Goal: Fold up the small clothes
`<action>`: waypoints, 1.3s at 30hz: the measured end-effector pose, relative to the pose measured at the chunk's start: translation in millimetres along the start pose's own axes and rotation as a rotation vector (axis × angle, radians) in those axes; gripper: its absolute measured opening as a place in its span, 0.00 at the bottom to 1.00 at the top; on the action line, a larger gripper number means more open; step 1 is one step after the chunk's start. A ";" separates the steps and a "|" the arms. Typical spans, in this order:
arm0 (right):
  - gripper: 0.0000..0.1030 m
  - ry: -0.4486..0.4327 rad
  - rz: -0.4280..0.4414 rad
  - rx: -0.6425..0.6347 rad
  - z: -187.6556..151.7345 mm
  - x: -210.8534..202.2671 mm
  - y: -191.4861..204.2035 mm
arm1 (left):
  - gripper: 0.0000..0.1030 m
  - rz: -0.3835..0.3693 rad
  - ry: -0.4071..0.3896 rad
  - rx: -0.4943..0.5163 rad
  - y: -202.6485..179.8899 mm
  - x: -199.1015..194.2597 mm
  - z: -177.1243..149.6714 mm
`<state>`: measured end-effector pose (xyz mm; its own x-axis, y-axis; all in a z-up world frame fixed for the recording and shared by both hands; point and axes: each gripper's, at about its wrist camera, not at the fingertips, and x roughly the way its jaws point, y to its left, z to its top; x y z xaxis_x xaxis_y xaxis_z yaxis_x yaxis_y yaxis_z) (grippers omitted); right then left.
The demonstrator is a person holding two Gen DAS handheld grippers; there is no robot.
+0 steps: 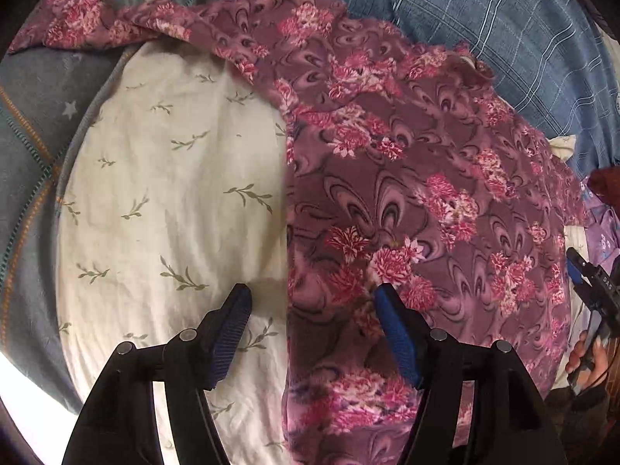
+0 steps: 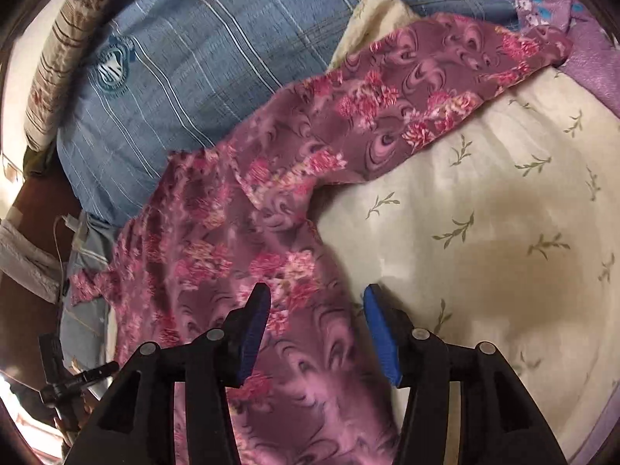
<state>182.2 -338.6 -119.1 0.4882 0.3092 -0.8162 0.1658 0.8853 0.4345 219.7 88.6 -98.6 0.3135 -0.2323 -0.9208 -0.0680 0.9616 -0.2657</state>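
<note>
while the purple flowered garment lies spread on the cream leaf-print sheet, both grippers hang above it w/ fingers apart and nothing between them. left gripper straddles the garment's straight left edge: its left finger is over bare sheet, its right one over the fabric. right gripper sits over the garment's right edge, left finger over cloth, right finger over sheet. in the right view a sleeve stretches up-right across the sheet toward a lilac cloth w/ blue flowers. blue plaid bedding lies behind the garment, touching its top edge. right gripper also shows at the left view's right rim, just beside the garment.
</note>
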 end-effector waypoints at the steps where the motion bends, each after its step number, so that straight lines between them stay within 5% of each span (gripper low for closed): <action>1: 0.49 0.004 0.000 -0.023 0.2 -0.6 1.3 | 0.67 -0.008 -0.026 0.002 -3.5 -1.2 1.1; 3: 0.45 0.013 -0.010 -0.080 1.3 0.4 8.1 | 0.66 -0.030 -0.031 0.002 -10.0 1.6 6.7; 5: 0.25 0.029 -0.083 -0.203 -0.7 9.5 26.4 | 0.48 -0.039 -0.025 0.001 -16.4 4.1 11.8; 6: 0.04 0.048 -0.140 -0.264 -1.3 15.5 34.9 | 0.30 -0.035 -0.021 0.011 -19.7 4.7 14.6; 9: 0.03 0.008 -0.176 -0.301 8.2 12.8 42.2 | 0.21 0.047 -0.058 0.050 -27.5 2.6 27.0; 12: 0.03 -0.011 -0.218 -0.179 26.5 16.1 16.1 | 0.18 0.161 -0.076 0.043 -22.7 8.9 41.1; 15: 0.07 -0.022 -0.129 -0.100 21.6 9.2 5.7 | 0.18 0.051 -0.037 -0.043 -5.5 5.1 37.5; 18: 0.10 -0.045 -0.077 -0.042 19.4 -11.6 -11.9 | 0.20 0.032 -0.062 -0.010 0.5 -11.9 31.4; 23: 0.16 -0.218 -0.158 0.173 57.6 -83.0 -86.7 | 0.48 -0.044 -0.089 -0.060 10.2 -37.1 39.2; 26: 0.31 -0.329 -0.184 0.281 88.9 -123.1 -127.6 | 0.51 -0.139 -0.104 -0.119 9.4 -43.7 50.3; 28: 0.54 -0.346 -0.159 0.351 110.0 -128.6 -149.4 | 0.54 -0.173 -0.113 -0.132 1.3 -40.9 58.3; 29: 0.56 -0.340 -0.133 0.395 119.8 -124.3 -161.5 | 0.54 -0.168 -0.116 -0.127 -6.5 -35.3 62.1; 32: 0.56 -0.289 -0.049 0.526 137.1 -89.0 -186.3 | 0.54 -0.157 -0.087 -0.096 -26.4 -9.8 66.9; 35: 0.55 -0.282 -0.066 0.622 136.6 -55.3 -199.0 | 0.54 -0.123 0.004 -0.079 -43.9 37.4 67.7; 37: 0.55 -0.305 -0.045 0.686 135.7 -40.8 -213.2 | 0.60 -0.075 -0.034 -0.045 -53.6 49.8 65.5; 38: 0.52 -0.332 -0.047 0.697 134.9 -38.4 -217.8 | 0.64 -0.067 -0.051 -0.016 -59.7 48.5 64.6; 39: 0.37 -0.366 -0.045 0.681 136.0 -40.5 -218.3 | 0.67 -0.067 -0.034 -0.001 -63.5 51.0 64.5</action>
<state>242.8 -591.7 -129.1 0.7008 0.0389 -0.7123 0.6246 0.4490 0.6390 301.1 25.1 -110.2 0.3496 -0.2906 -0.8907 -0.0472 0.9440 -0.3266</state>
